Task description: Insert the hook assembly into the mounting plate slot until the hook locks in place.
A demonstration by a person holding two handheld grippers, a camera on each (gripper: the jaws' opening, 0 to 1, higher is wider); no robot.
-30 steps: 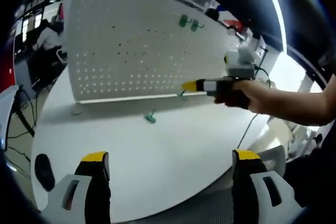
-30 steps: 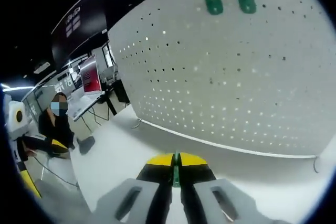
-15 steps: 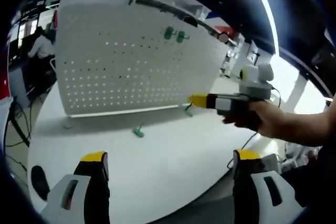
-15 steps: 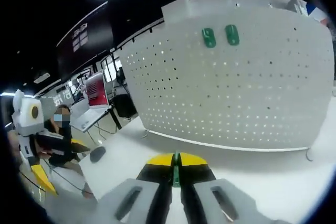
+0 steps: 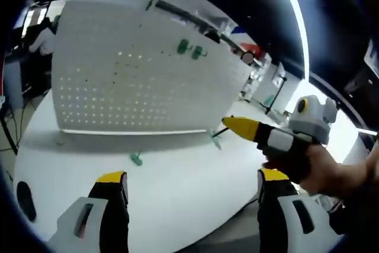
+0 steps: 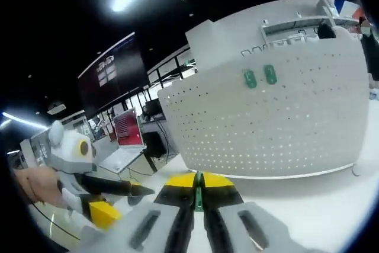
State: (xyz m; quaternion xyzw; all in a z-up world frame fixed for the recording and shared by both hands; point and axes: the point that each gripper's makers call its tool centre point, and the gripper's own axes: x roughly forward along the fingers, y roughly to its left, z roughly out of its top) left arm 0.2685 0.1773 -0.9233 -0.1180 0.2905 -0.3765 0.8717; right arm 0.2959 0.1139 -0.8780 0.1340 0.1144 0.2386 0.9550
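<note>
A white pegboard mounting plate (image 5: 130,81) (image 6: 278,122) stands upright on the white table (image 5: 177,194). Two green hooks (image 5: 189,49) (image 6: 259,76) hang side by side near its top. Another green hook (image 5: 137,158) lies loose on the table in front of the plate. My right gripper (image 6: 198,176) is shut on a thin green hook (image 6: 198,197), well back from the plate. In the left gripper view that right gripper (image 5: 234,124) comes in from the right, with the held hook (image 5: 215,141) hanging below its yellow tip. My left gripper (image 5: 192,176) is open and holds nothing; it also appears as the left gripper (image 6: 127,190) at the lower left.
A small black object (image 5: 23,194) lies near the table's left edge. A laptop (image 6: 127,146) and desks stand behind the plate's left side. A person (image 5: 42,37) sits far off at the left. The table's front edge curves just past my left jaws.
My right gripper has drawn back from the pegboard with the hook still in it; the plate looks smaller in its view. The left gripper now shows at that view's lower left.
</note>
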